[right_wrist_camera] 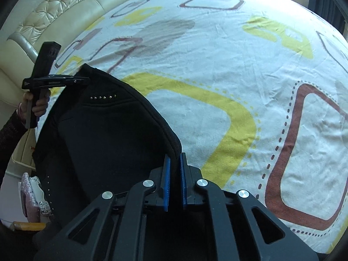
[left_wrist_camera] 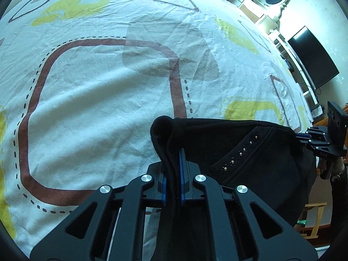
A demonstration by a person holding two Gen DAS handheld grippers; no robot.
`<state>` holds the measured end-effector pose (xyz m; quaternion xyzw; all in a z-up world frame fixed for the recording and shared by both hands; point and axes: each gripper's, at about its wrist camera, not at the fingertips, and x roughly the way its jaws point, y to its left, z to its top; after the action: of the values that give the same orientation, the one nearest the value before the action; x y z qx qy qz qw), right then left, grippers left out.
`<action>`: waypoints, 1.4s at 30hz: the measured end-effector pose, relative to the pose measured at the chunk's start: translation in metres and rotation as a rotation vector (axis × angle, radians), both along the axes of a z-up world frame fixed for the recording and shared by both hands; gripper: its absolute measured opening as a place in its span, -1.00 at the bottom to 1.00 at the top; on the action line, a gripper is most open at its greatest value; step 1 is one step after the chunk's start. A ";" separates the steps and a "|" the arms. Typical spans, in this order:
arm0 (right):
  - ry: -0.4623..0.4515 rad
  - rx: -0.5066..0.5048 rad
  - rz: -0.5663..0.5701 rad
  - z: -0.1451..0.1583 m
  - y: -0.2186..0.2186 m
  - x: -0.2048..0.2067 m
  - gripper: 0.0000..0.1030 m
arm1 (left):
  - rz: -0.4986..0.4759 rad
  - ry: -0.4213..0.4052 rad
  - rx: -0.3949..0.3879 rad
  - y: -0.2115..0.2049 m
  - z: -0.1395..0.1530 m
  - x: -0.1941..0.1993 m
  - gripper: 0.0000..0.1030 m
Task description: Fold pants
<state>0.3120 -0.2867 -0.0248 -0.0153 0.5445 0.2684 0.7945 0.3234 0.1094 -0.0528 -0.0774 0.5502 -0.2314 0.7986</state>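
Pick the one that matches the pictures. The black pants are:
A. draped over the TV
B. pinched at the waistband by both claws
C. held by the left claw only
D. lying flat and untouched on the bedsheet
B: the left claw and right claw each clamp an end of the black pants' waistband above the patterned bedsheet.

Patterned bedsheet (left_wrist_camera: 87,108), cream tufted headboard (right_wrist_camera: 54,10), wall television (left_wrist_camera: 313,58)
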 end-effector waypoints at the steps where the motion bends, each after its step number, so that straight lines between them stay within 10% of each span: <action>1: -0.032 0.009 -0.003 0.010 0.000 -0.009 -0.84 | 0.005 -0.016 -0.021 0.005 0.004 -0.003 -0.85; 9: -0.220 0.045 0.020 0.059 0.007 -0.107 -0.84 | -0.015 -0.160 -0.146 0.039 0.046 -0.060 -0.85; 18: -0.252 -0.004 0.025 0.035 0.021 -0.171 -0.84 | 0.007 -0.143 -0.091 0.050 0.037 -0.094 -0.85; 20: -0.252 0.002 0.012 0.035 0.021 -0.171 -0.84 | 0.018 -0.140 -0.103 0.048 0.035 -0.086 -0.62; 22: -0.253 -0.003 0.007 0.036 0.022 -0.171 -0.84 | 0.011 -0.141 -0.104 0.041 0.032 -0.075 0.09; 27: -0.250 -0.002 0.006 0.036 0.023 -0.172 -0.84 | -0.043 -0.125 -0.088 0.018 0.025 -0.050 0.25; 29: -0.250 -0.001 0.005 0.034 0.022 -0.171 -0.84 | -0.070 -0.103 -0.089 0.008 0.020 -0.041 0.11; 31: -0.245 0.000 0.002 0.031 0.022 -0.171 -0.84 | -0.100 -0.058 -0.099 -0.002 0.013 -0.035 -0.88; 42: -0.302 -0.018 -0.018 0.039 0.021 -0.194 -0.84 | -0.141 -0.223 -0.251 0.038 0.057 -0.100 -0.89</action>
<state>0.1180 -0.2658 0.0143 -0.0577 0.4213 0.2510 0.8696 0.2235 0.1474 0.0046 -0.1115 0.4293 -0.3607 0.8205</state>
